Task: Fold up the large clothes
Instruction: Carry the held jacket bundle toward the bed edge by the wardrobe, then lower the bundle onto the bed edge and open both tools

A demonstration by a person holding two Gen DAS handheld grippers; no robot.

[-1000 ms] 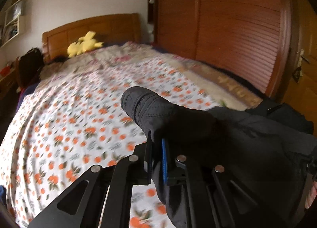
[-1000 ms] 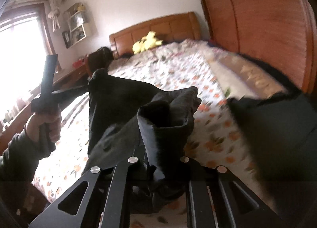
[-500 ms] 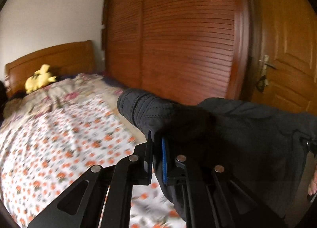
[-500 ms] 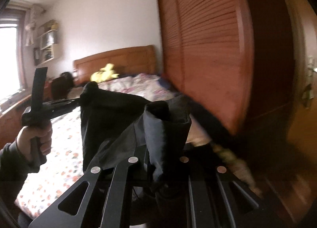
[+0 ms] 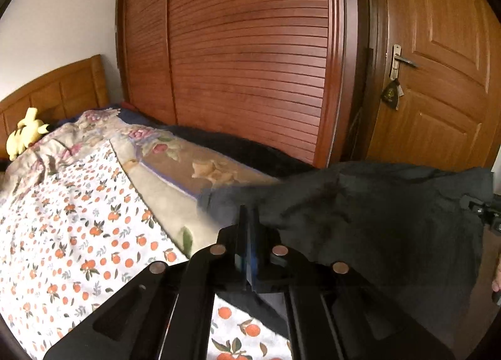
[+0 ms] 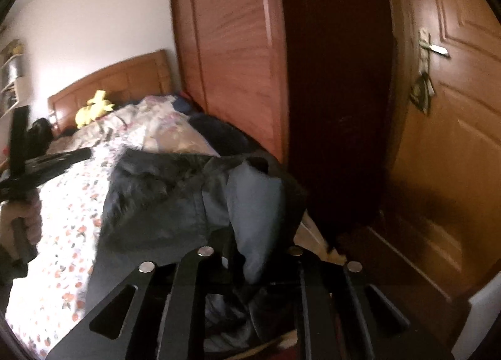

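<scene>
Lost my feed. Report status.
Left tongs shut, apparently off dark garment. Right tongs just opening, garment bunched between, grip unclear. Garment above bed.

place: home bedroom | bed with orange-print sheet and wooden headboard | yellow plush toy by the headboard | slatted wooden wardrobe alongside | panelled door with lever handle | wall shelves

Bed: orange-print sheet, floral quilt, yellow plush, dark garment possibly resting at edge.

Bed, yellow plush, louvred wardrobe, door
</scene>
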